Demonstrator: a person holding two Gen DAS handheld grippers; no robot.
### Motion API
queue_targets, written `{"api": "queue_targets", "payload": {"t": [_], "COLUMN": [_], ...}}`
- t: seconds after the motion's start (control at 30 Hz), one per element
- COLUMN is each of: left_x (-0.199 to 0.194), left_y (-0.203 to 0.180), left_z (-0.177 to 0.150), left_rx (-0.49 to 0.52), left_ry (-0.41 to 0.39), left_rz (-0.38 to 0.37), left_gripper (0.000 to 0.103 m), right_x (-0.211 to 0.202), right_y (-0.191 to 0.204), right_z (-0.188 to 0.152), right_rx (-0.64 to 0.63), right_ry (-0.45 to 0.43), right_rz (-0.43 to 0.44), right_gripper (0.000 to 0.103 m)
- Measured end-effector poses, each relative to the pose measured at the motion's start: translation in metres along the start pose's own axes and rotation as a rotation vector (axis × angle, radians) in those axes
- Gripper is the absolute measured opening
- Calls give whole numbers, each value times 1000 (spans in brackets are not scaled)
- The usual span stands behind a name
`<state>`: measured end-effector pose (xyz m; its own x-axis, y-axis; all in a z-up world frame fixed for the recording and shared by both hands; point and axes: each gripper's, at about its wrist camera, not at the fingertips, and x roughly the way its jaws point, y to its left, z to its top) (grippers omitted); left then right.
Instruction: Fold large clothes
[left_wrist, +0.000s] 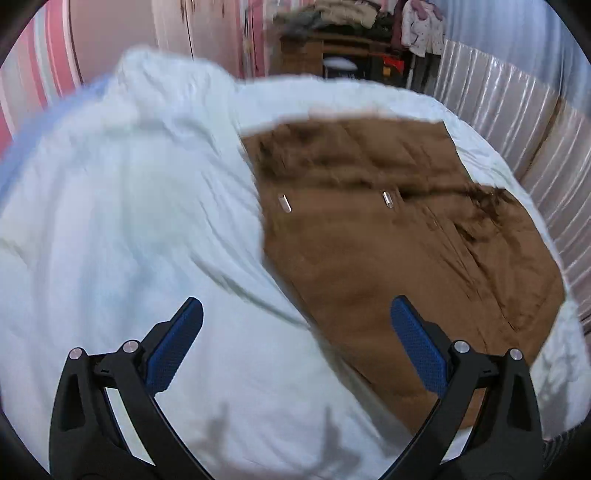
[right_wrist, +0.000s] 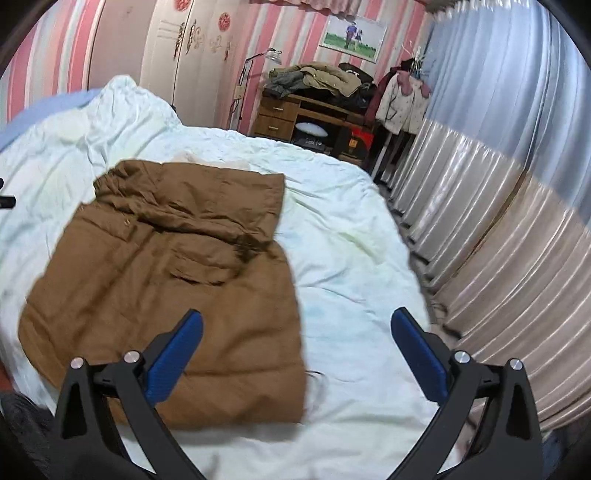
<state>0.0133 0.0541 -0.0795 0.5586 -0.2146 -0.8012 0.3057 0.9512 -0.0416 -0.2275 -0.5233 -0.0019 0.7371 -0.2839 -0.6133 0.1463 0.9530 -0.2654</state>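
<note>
A large brown padded coat (right_wrist: 166, 280) lies folded into a rough rectangle on the white bedcover (right_wrist: 351, 240), its hood with dark fur trim on top. In the left wrist view the coat (left_wrist: 406, 266) fills the right half, with two metal toggles showing. My left gripper (left_wrist: 297, 314) is open and empty, held above the coat's left edge. My right gripper (right_wrist: 297, 325) is open and empty, held above the coat's near right corner. The left wrist view is blurred by motion.
Ribbed silver and blue curtains (right_wrist: 498, 206) run close along the bed's right side. A wooden desk (right_wrist: 295, 114) piled with clothes stands beyond the bed's far end, with jackets hanging beside it. A rumpled bedcover mound (left_wrist: 155, 110) rises at the far left.
</note>
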Motion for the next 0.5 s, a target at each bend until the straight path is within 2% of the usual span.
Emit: {"api": "queue_targets", "payload": {"t": [0.1, 0.2, 0.27, 0.37, 0.43, 0.5], "left_x": [26, 38, 42, 49, 56, 63], "left_y": [-6, -8, -12, -18, -20, -19], "left_z": [-33, -62, -77, -90, -93, -93], "left_rx": [-13, -24, -9, 48, 84, 76], "left_ry": [43, 37, 43, 54, 65, 66], "left_rz": [-71, -129, -158, -166, -149, -170], "left_gripper": [100, 100, 100, 100, 100, 100], "right_x": [2, 7, 13, 24, 35, 51], "right_y": [-10, -12, -8, -4, -2, 2], "right_z": [-14, -31, -46, -66, -76, -83], "right_rx": [-10, 5, -16, 7, 49, 81], "right_ry": [33, 46, 46, 53, 66, 96], "right_rz": [-22, 5, -16, -35, 11, 30], "right_gripper": [101, 101, 101, 101, 101, 101]}}
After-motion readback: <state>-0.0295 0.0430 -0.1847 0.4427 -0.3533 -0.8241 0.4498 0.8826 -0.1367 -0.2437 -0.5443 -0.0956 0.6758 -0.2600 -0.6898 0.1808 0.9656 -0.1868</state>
